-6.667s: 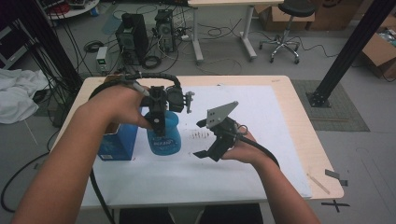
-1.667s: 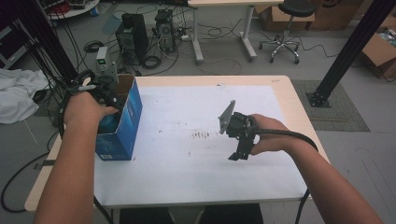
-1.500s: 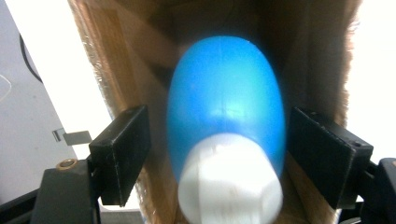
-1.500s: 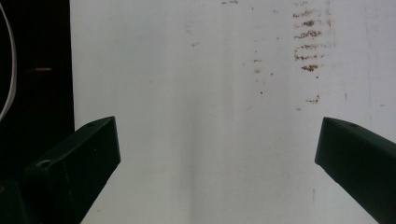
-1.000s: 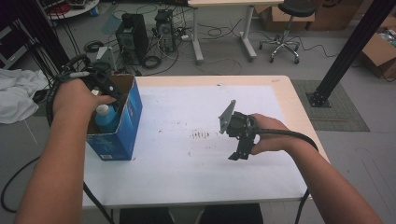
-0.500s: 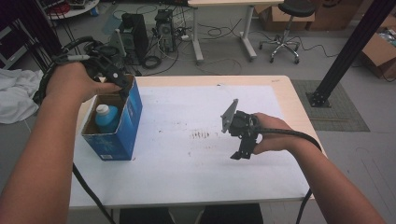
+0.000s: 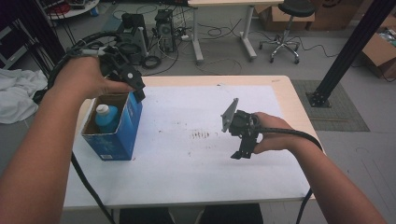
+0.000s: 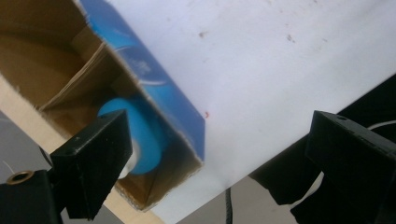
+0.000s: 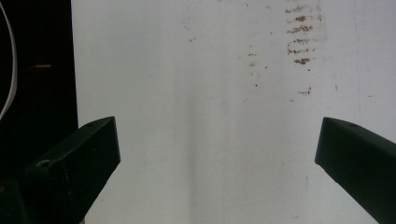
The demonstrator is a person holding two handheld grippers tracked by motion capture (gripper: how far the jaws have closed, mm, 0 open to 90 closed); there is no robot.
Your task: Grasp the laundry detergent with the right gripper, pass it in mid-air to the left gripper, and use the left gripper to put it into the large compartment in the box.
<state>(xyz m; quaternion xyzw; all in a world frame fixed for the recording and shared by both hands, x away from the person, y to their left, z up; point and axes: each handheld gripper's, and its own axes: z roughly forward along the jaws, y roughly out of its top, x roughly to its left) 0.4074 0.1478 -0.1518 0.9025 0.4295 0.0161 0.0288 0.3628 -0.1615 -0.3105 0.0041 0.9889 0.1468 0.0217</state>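
While the bottle (image 7: 106, 117) stood upright in the blue box (image 7: 122, 135) at the bench's (image 7: 187, 168) left | left tongs (image 7: 135, 89) just above, empty, jaws just opening | right tongs (image 7: 243, 148) wide, empty, well apart.

A wooden table (image 7: 289, 100) with a white sheet (image 7: 187, 154) over most of its top stands on a grey floor (image 7: 369, 93). Faint brown smudges (image 7: 201, 135) mark the sheet near its middle. Beyond the far edge, two dark computer towers (image 7: 163, 23) sit on the floor among loose black cables (image 7: 219, 60). Past them stands a pale desk leg (image 7: 196, 37), with a wheeled stool (image 7: 285, 28) to its right. A black slanted post (image 7: 350, 51) rises from a dark mat (image 7: 341, 112) at the right, near cardboard boxes (image 7: 380, 51). White cloth (image 7: 16, 100) lies at the far left. The light is even and soft.
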